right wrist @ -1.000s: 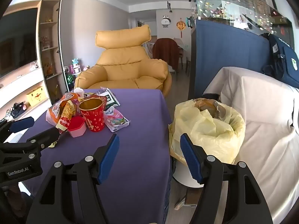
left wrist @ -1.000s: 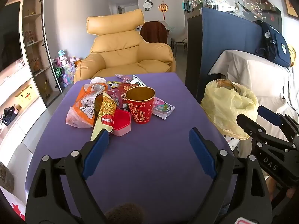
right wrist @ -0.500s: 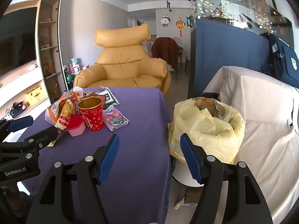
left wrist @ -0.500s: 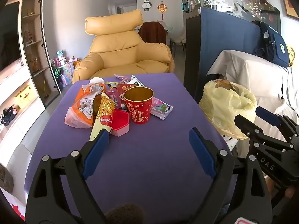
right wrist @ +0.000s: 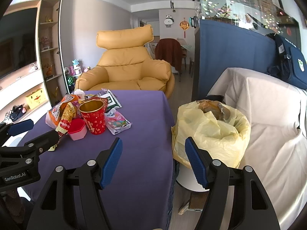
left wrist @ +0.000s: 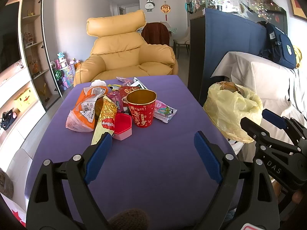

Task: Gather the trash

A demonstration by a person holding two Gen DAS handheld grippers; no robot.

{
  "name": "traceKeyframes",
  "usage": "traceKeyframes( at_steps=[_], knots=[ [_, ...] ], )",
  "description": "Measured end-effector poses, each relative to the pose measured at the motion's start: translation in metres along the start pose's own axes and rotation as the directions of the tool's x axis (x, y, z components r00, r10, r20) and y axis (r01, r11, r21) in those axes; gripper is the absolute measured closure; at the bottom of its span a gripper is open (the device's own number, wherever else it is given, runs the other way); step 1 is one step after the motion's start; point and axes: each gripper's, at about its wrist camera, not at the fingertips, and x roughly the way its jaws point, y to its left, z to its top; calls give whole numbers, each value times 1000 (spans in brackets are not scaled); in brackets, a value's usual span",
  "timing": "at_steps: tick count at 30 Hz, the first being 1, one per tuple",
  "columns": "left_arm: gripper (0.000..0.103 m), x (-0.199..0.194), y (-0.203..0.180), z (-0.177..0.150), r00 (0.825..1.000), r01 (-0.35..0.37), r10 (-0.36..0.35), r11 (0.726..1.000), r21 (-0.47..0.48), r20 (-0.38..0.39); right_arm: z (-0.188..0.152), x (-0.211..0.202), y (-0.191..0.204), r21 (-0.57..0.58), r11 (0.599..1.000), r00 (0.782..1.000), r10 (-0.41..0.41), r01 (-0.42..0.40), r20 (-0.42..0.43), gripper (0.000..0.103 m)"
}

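A heap of trash lies on the purple table (left wrist: pixel 153 168): a red paper cup (left wrist: pixel 141 107) standing upright, a pink hexagonal box (left wrist: pixel 122 126), an orange snack bag (left wrist: pixel 84 111), a gold wrapper (left wrist: pixel 106 118) and a pink packet (left wrist: pixel 165 111). My left gripper (left wrist: pixel 151 153) hangs open over the near table, short of the heap, holding nothing. A bin lined with a yellow bag (right wrist: pixel 209 130) stands beside the table's right edge, with some waste inside. My right gripper (right wrist: pixel 153 161) is open and empty, straddling the table edge and the bin. The cup (right wrist: pixel 94 117) also shows in the right wrist view.
A yellow armchair (left wrist: pixel 124 57) stands behind the table. A white-draped sofa (right wrist: pixel 268 115) with a navy backpack (right wrist: pixel 289 63) fills the right. A dark blue partition (right wrist: pixel 226 57) rises behind the bin. Shelves (left wrist: pixel 28 57) line the left wall.
Both grippers have drifted slightly forward toward the heap and bin. Both stay open and nothing on the table has moved.
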Motion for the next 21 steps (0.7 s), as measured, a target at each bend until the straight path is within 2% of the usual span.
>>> traceKeyframes(
  at_steps=[21],
  knots=[
    [20, 0, -1, -1, 1000, 0, 0, 1000, -1, -1, 1, -1, -3, 9, 1000, 1000, 0, 0, -2, 39]
  ],
)
